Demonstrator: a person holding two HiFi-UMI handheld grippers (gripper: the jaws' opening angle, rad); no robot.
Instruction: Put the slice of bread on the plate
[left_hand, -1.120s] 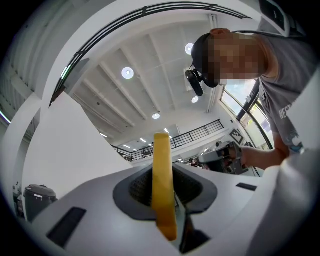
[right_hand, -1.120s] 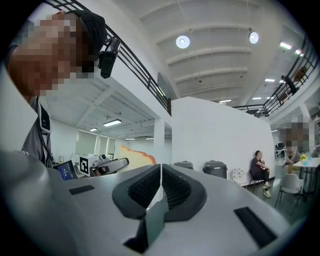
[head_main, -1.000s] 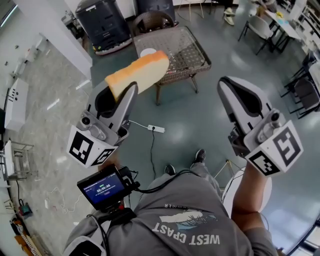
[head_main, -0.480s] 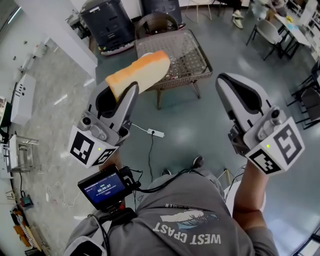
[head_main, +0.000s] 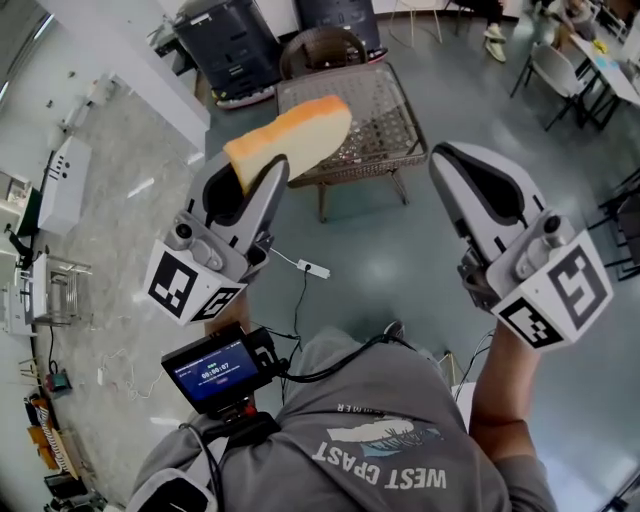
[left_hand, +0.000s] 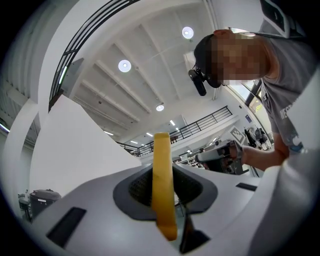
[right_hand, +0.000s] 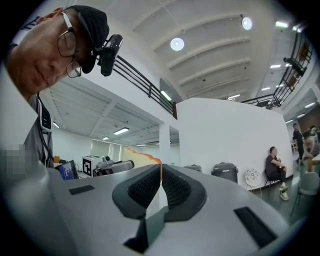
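Head view: left gripper (head_main: 254, 175) part-hides bread (head_main: 300, 135)

The slice of bread (head_main: 290, 140) looks soft and matt, with a smooth golden-brown crust. The left gripper (head_main: 265, 178) and right gripper (head_main: 447, 160) have smooth, matt grey plastic shells. Their fingers (right_hand: 141, 191) carry black, finely ribbed pads. The worktop (head_main: 395, 112) is a woven, wicker-like lattice. The floor (head_main: 380, 250) is glossy and smooth. The person's shirt (head_main: 390, 420) is grey cloth.

Large open hall with railed mezzanine (left_hand: 200, 126), wicker table (head_main: 392, 122), chairs (head_main: 553, 68).
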